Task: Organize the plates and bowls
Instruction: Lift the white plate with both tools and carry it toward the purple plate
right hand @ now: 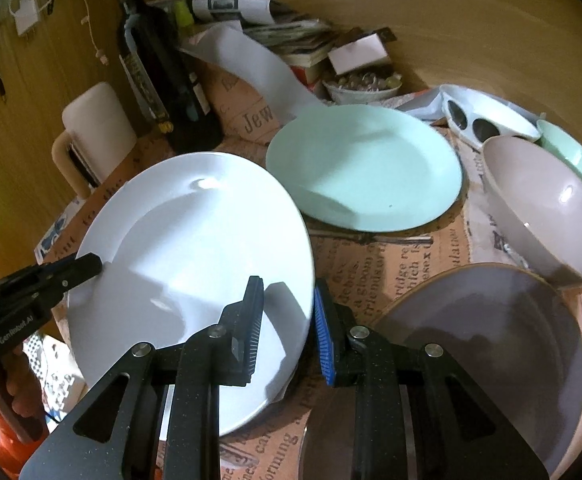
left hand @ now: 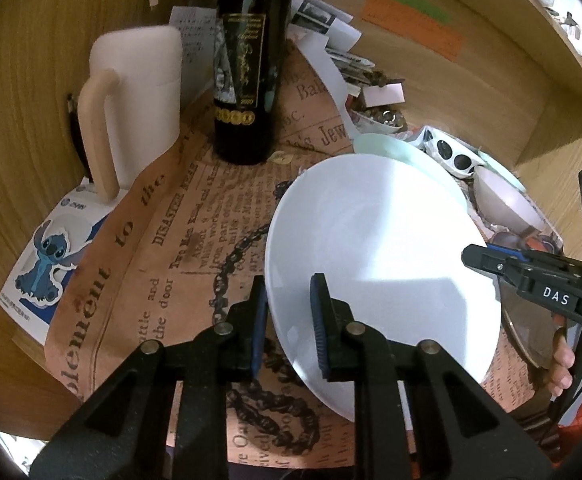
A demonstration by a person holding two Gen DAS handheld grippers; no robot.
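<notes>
A large white plate [left hand: 371, 240] [right hand: 179, 240] is held at two opposite edges over the newspaper-print mat [left hand: 171, 240]. My left gripper [left hand: 289, 320] is shut on its near-left rim, one blue pad under the rim and one on top. My right gripper [right hand: 287, 320] is shut on the opposite rim, and its tip [left hand: 471, 254] shows at the plate's right edge in the left wrist view. The left gripper's tip [right hand: 91, 266] shows at the plate's left edge in the right wrist view. A mint plate [right hand: 371, 168] lies just behind.
A grey plate [right hand: 491, 340] lies at the near right, with a beige bowl [right hand: 547, 208], a mint bowl [right hand: 575, 156] and a spotted white dish [right hand: 487, 116] beyond. A dark wine bottle [left hand: 251, 80] and white jug [left hand: 131, 100] stand at the back left. Wooden walls enclose the desk.
</notes>
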